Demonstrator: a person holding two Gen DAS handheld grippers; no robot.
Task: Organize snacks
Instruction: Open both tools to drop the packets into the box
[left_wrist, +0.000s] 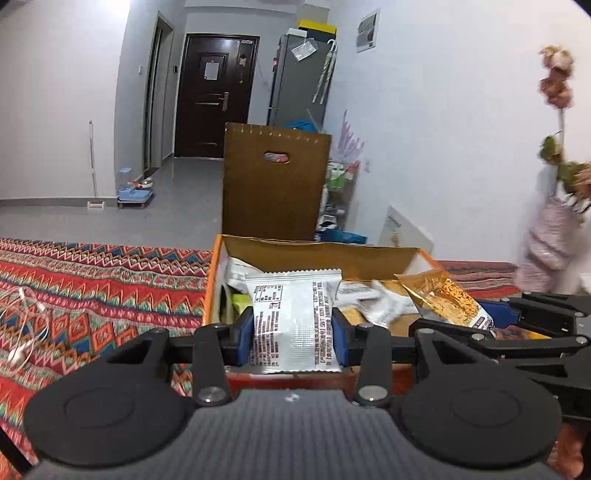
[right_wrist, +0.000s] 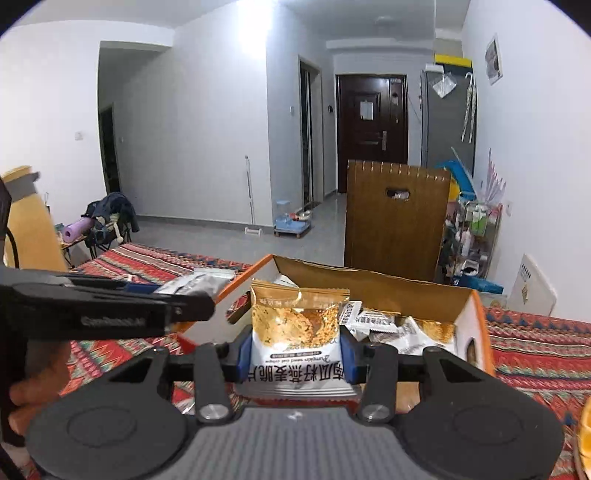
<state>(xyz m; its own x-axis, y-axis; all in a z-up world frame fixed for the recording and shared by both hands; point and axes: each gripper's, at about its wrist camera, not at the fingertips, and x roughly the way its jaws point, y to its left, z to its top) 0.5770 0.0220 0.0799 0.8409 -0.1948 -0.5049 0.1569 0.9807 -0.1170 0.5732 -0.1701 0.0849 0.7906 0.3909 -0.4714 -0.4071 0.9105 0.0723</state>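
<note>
**Both tongs loaded, held over the snack box**

The left gripper (left_wrist: 294, 325) is clamped on a silver snack packet (left_wrist: 291, 317), its blue pads (left_wrist: 244, 338) pressing the packet's two side edges; the packet stands upright with its printed back facing the camera. The right gripper (right_wrist: 295, 349) is likewise closed on a gold-and-white oat crisp packet (right_wrist: 297, 332), held upright by its sides, its print upside down.

Just ahead of and below both tongs sits the open orange cardboard box (left_wrist: 212, 273), its brown back flap raised. More packets lie loose inside it, silver ones and a gold one, with bare cardboard floor showing near the front. In the left wrist view the right gripper (left_wrist: 491, 317) sits close beside on the right, over the box's near right corner.

The box rests on a patterned red cloth (left_wrist: 92, 280), bare to the left except for a white cable (left_wrist: 26, 325). Past the box's far edge stands a brown chair back (left_wrist: 275, 184), then open grey floor (left_wrist: 74, 184).
</note>
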